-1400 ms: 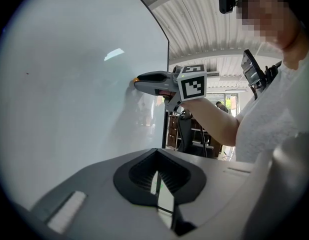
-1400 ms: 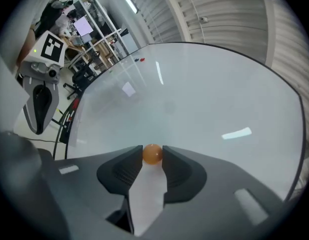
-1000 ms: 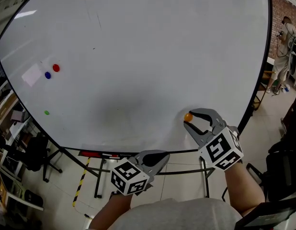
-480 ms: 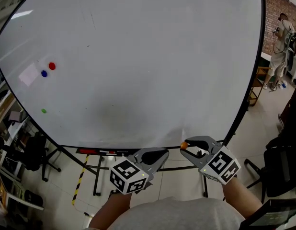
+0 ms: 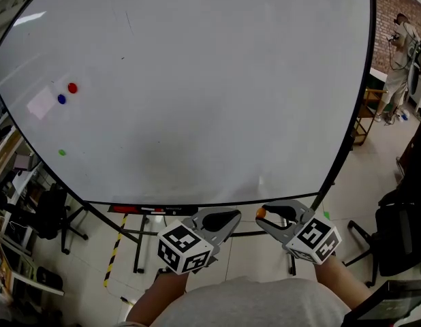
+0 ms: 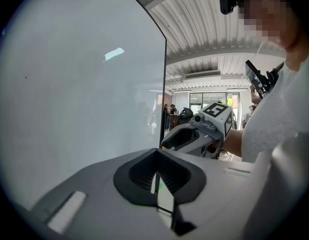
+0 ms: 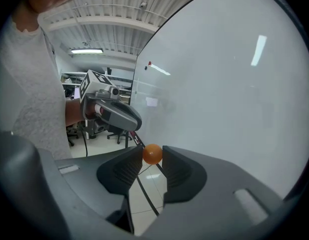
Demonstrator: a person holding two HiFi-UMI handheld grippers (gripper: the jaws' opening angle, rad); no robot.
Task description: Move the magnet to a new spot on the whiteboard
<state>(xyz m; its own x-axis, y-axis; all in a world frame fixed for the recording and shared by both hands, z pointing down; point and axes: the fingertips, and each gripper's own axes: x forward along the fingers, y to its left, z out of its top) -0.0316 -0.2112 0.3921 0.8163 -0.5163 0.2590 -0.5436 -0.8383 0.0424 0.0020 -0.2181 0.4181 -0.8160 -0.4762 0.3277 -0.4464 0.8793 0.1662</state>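
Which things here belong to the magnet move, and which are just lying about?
In the job: round orange magnet, clamped in the right gripper; large white whiteboard.
Lying about: red magnet, blue magnet, green magnet, pale square sheet, empty left gripper.

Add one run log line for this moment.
right gripper: shut on orange magnet | magnet: off the whiteboard, near its bottom edge | left gripper: shut, empty

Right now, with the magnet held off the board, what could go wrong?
1. The round magnet sits only at the right gripper's tips. It could slip and drop to the floor, since it shows below the whiteboard's bottom edge.
2. The left gripper is close beside it; a swing upward might clip it.
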